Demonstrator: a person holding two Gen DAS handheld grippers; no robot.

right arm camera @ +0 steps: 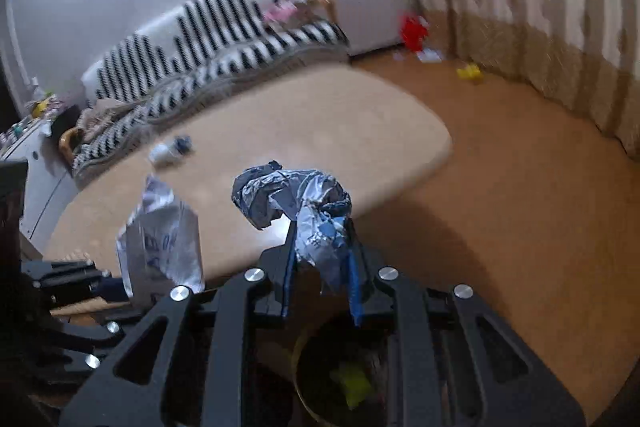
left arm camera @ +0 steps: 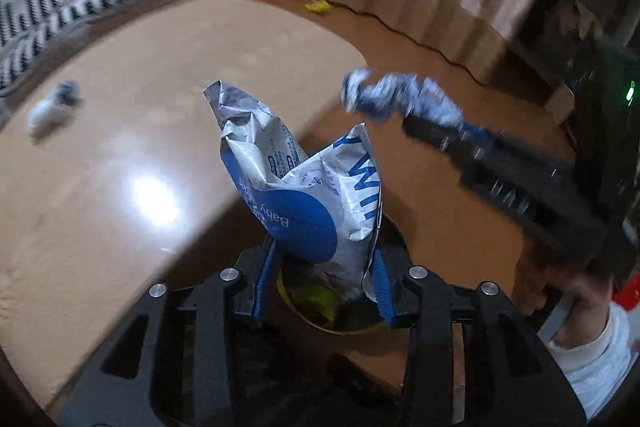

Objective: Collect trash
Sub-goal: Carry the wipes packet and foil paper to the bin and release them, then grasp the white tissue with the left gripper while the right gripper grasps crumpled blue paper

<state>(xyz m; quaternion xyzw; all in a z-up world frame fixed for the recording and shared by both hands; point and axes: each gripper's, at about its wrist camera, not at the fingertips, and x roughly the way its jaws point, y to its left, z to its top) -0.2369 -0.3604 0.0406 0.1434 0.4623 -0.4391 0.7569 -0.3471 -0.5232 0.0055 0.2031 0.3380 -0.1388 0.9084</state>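
My left gripper (left arm camera: 325, 247) is shut on an empty blue-and-white baby wipes pack (left arm camera: 304, 183) and holds it over a round trash bin (left arm camera: 344, 323) with yellow-green trash inside. My right gripper (right arm camera: 320, 251) is shut on a crumpled blue-and-white wrapper (right arm camera: 296, 199), also above the bin (right arm camera: 308, 387). The right gripper with its wrapper (left arm camera: 396, 99) shows at the right of the left wrist view. The wipes pack (right arm camera: 164, 243) shows at the left of the right wrist view. A small white-and-blue crumpled piece (left arm camera: 52, 109) lies on the beige table; it also shows in the right wrist view (right arm camera: 170, 149).
A beige rounded table (left arm camera: 120, 147) stands behind the bin. A striped sofa (right arm camera: 200, 39) sits beyond it. A red item (right arm camera: 414, 31), white papers and a yellow item (right arm camera: 470, 71) lie on the brown floor by the curtain (right arm camera: 520, 7).
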